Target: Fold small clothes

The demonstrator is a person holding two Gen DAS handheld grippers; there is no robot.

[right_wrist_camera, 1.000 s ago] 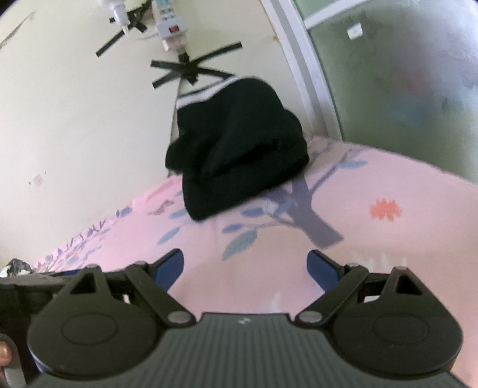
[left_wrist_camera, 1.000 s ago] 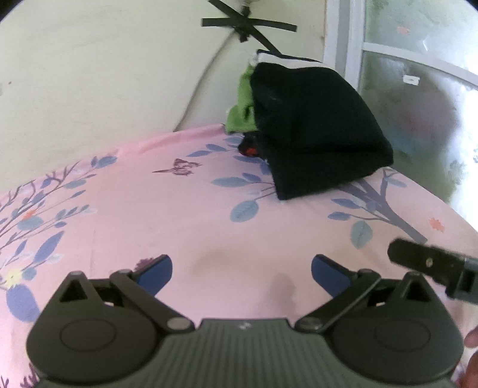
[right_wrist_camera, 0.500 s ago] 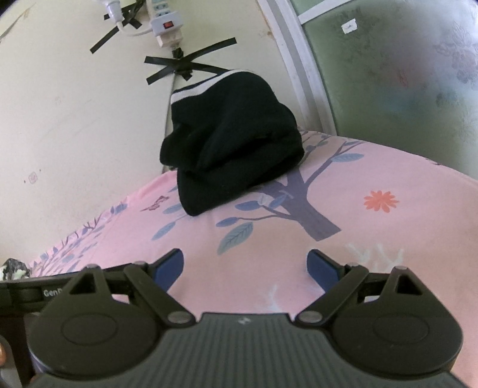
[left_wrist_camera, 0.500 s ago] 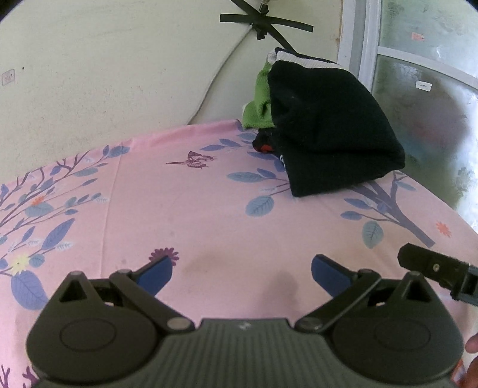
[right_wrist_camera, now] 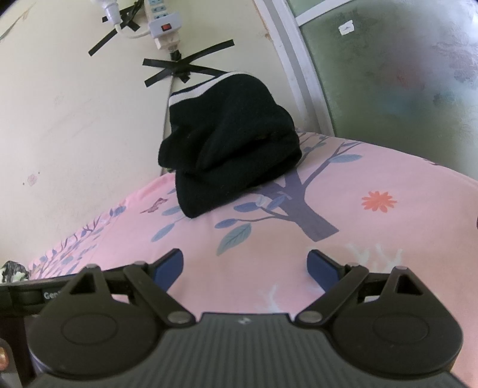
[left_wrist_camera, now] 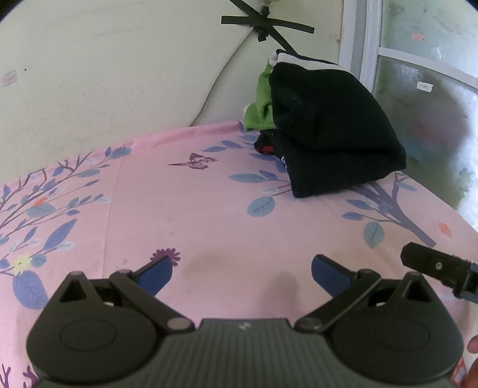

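A stack of folded clothes point(left_wrist_camera: 331, 131) lies at the far corner of the pink flowered sheet point(left_wrist_camera: 185, 209), black garments on top, a green one point(left_wrist_camera: 260, 104) behind. The right wrist view shows the same stack point(right_wrist_camera: 230, 140) with a white-striped edge. My left gripper point(left_wrist_camera: 240, 273) is open over bare sheet, well short of the stack, nothing between its blue pads. My right gripper point(right_wrist_camera: 245, 267) is open too, also empty and apart from the stack. Part of the right gripper point(left_wrist_camera: 439, 268) shows at the right edge of the left wrist view.
A cream wall point(left_wrist_camera: 119, 74) runs behind the sheet, with black tape crosses point(right_wrist_camera: 185, 67) and a white power strip point(right_wrist_camera: 162, 24) on it. A frosted window point(right_wrist_camera: 403, 74) stands at the right. A dark crumpled item point(right_wrist_camera: 12, 270) lies at the far left.
Both views have shifted slightly, so the stack sits a little farther and higher in the frames. Both grippers stay open and empty.
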